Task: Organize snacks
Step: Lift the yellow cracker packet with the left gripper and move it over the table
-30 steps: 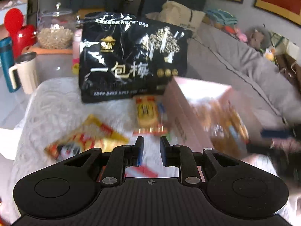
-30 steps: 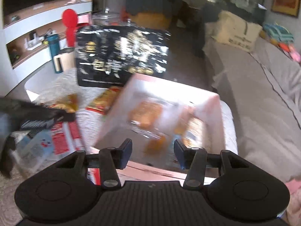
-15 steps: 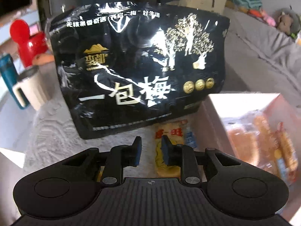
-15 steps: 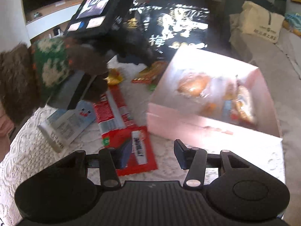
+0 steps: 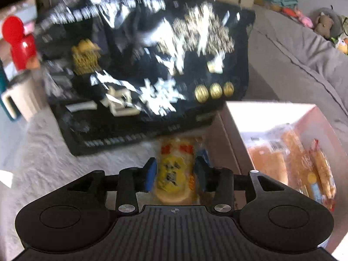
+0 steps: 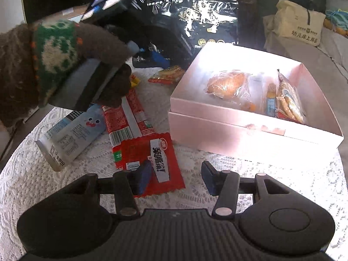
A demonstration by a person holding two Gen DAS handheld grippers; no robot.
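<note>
A yellow-and-red snack packet (image 5: pixel 174 169) lies on the lace cloth between the fingers of my left gripper (image 5: pixel 175 173). Its jaws are opening and flank the packet without pressing on it. The right wrist view shows that packet (image 6: pixel 168 75) under the left gripper (image 6: pixel 156 57), which a hand in a knitted glove (image 6: pixel 54 52) holds. My right gripper (image 6: pixel 175 178) is open and low over a flat red packet (image 6: pixel 150 152), with nothing between its pads. The open pink box (image 6: pixel 235 130) holds wrapped bread and biscuits; in the left wrist view the pink box (image 5: pixel 230 134) is on the right.
A big black bag (image 5: pixel 141 65) stands behind the packet. A blue-white carton (image 6: pixel 71 134) and long red sausage packs (image 6: pixel 128 117) lie left of the red packet. A cream mug (image 5: pixel 19 95) and red object (image 5: pixel 19 43) stand at the left. A grey sofa (image 5: pixel 304 65) runs along the right.
My left gripper moved forward toward the black bag and settled around the yellow packet, its jaws parting from shut. My right gripper sank toward the table, from above the pink box to over the red packet.
</note>
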